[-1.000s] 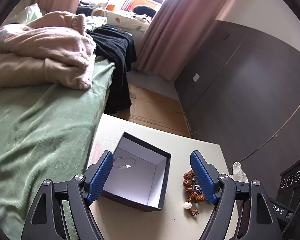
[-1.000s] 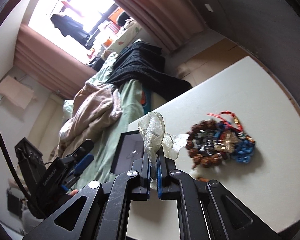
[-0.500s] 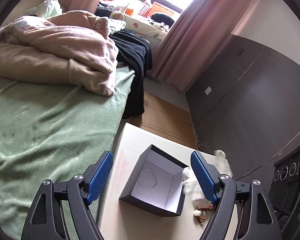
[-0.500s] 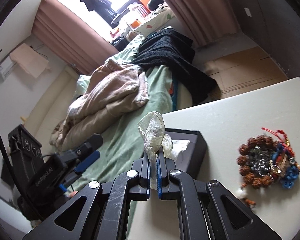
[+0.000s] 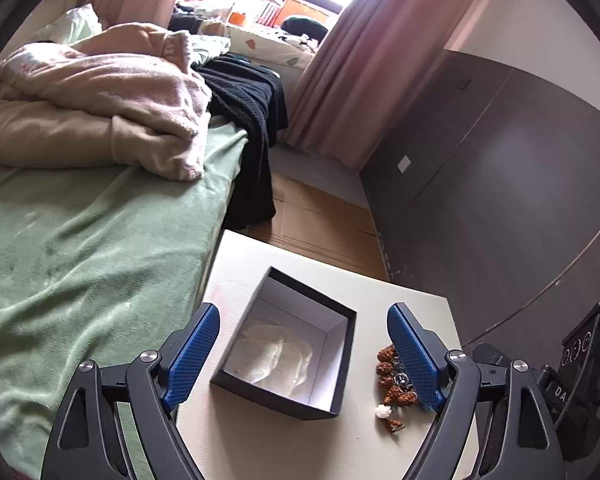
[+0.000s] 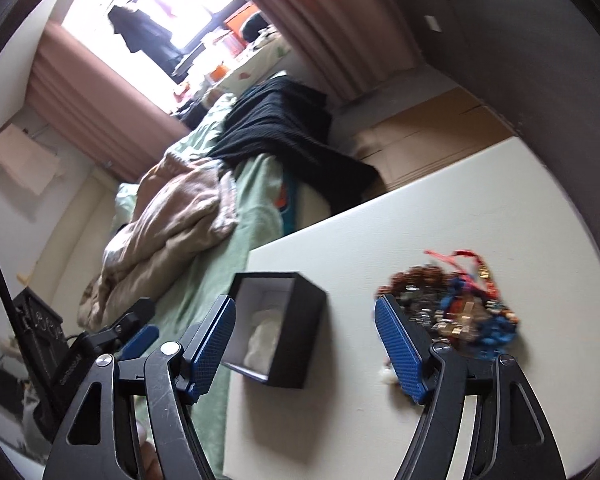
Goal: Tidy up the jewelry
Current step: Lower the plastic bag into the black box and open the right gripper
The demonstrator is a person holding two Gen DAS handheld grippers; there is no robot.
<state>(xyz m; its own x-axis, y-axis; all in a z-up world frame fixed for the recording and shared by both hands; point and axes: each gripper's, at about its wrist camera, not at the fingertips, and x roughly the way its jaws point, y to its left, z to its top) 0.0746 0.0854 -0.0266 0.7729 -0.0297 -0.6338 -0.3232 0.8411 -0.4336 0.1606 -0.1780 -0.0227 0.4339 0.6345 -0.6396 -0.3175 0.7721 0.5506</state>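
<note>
Left wrist view gives me the pale table (image 5: pixel 332 452) pushed against the green-covered bed (image 5: pixel 80 260), presumably so everything stays in easy reach of both tongs. On it sits the open black box (image 5: pixel 342 354), lid off and mouth up to take what I drop in, and a crumpled white pouch (image 5: pixel 276 354) now lies on its floor. Just right of the box, apart from it, is the jewelry pile (image 6: pixel 456 304) of brown beads, blue pieces and red cord, not yet boxed. My left gripper (image 5: pixel 304 356) hovers astride the box with its jaws wide and opening a touch more, holding nothing. My right gripper (image 6: pixel 304 344) has its jaws swinging apart, nothing between them, the box and the pile showing past the two fingers. A second ago that right gripper was pinched tight on the pouch, held up above the table, and the box was empty apart from a faint ring on its floor; the pouch has since gone in.
</note>
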